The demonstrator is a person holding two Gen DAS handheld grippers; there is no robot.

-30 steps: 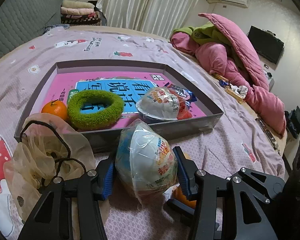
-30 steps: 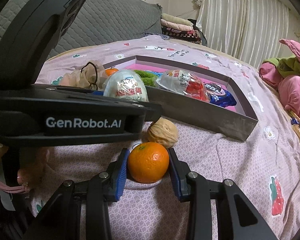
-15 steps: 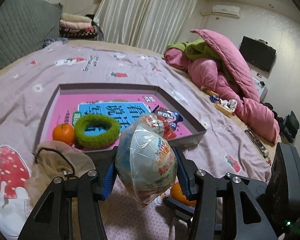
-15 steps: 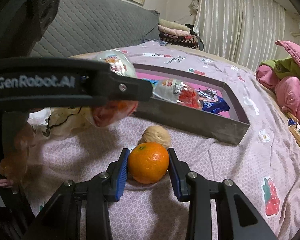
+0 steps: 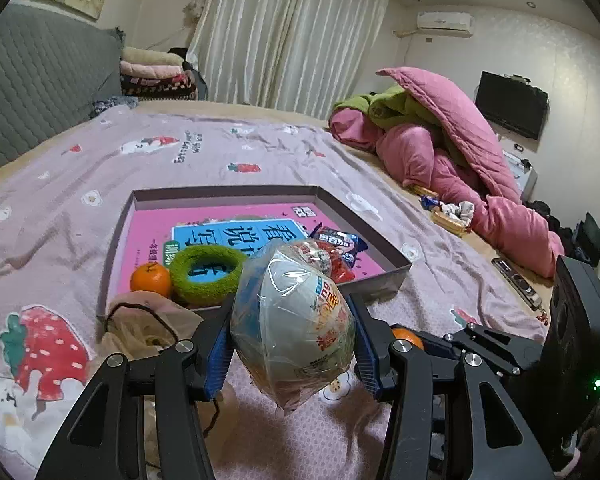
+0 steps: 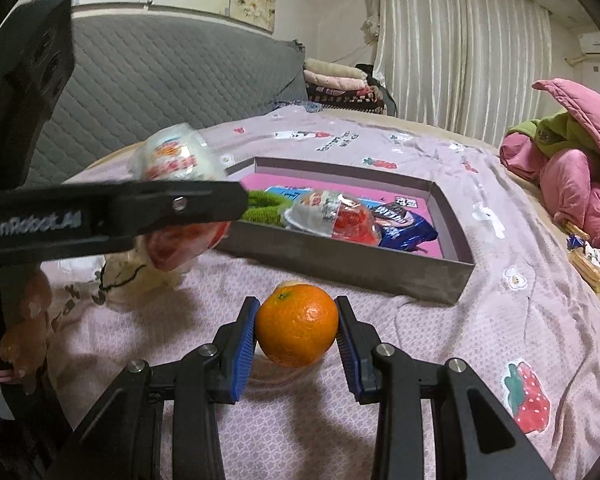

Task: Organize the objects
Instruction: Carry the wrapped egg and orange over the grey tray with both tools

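My left gripper (image 5: 294, 344) is shut on a plastic-wrapped toy egg (image 5: 294, 316) and holds it in the air above the bedspread, near the grey box (image 5: 400, 272). The box holds an orange (image 5: 151, 279), a green fuzzy ring (image 5: 204, 270), another wrapped egg (image 5: 316, 254) and a snack packet (image 5: 340, 240). My right gripper (image 6: 296, 330) is shut on a second orange (image 6: 297, 324), in front of the box (image 6: 340, 260). A walnut is mostly hidden behind this orange. The left gripper's arm (image 6: 112, 216) and its egg (image 6: 172, 160) cross the right wrist view.
A beige mesh pouch (image 5: 148, 320) with a black drawstring lies left of the box. A pink and green duvet pile (image 5: 440, 148) sits at the far right. A grey quilted headboard (image 5: 32, 76) and folded blankets (image 5: 156, 72) stand at the back left.
My left gripper has risen with the wrapped egg, well above the bed. My right gripper has lifted the orange slightly, so the walnut is now hidden behind it.
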